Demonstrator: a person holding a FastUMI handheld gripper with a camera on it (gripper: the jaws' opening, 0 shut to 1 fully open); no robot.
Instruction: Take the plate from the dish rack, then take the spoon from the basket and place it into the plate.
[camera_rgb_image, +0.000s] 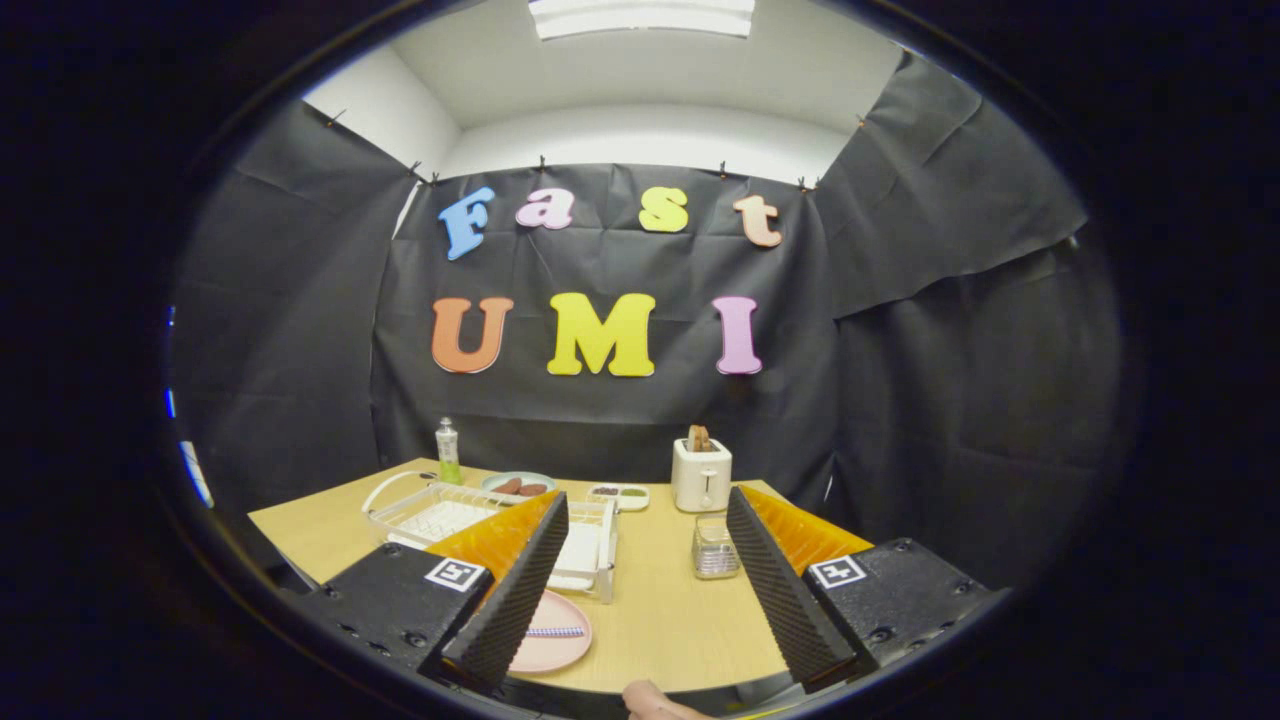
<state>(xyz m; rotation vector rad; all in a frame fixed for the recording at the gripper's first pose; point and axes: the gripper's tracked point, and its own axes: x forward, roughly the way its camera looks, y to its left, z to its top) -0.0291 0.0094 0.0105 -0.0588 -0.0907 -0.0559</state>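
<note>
Holding nothing, your gripper (645, 590) has its 2 fingers spread wide over the near part of the wooden table (670, 610), with bare tabletop showing in the gap between them.

Just beside the left finger (515, 590), partly hidden under it, the pink plate (555, 640) lies flat on the table. On it rests the spoon (553, 632), seen as a slim pale bar lying across the plate; its bowl end is covered by the finger, so you cannot tell which way it points.

Beyond the plate and behind the same finger stands the white dish rack (450, 515), its wire frame and handle rising toward the far left of the table. No dish is visible in the part of the rack that shows.

Near the right finger (775, 580), just inside it, sits a small basket (715, 548) of clear or silvery make; what it contains is too small to tell.

Farther back, you can see a white toaster (701, 475) with bread (699, 438) poking out of it, a small 2-part tray (620, 495) to its left, a bowl (518, 484) with brownish food in it, and a bottle (447, 452) with green liquid by the rack's far corner.

A fingertip (660, 702) shows at the near table edge, below the gap between the fingers.
</note>
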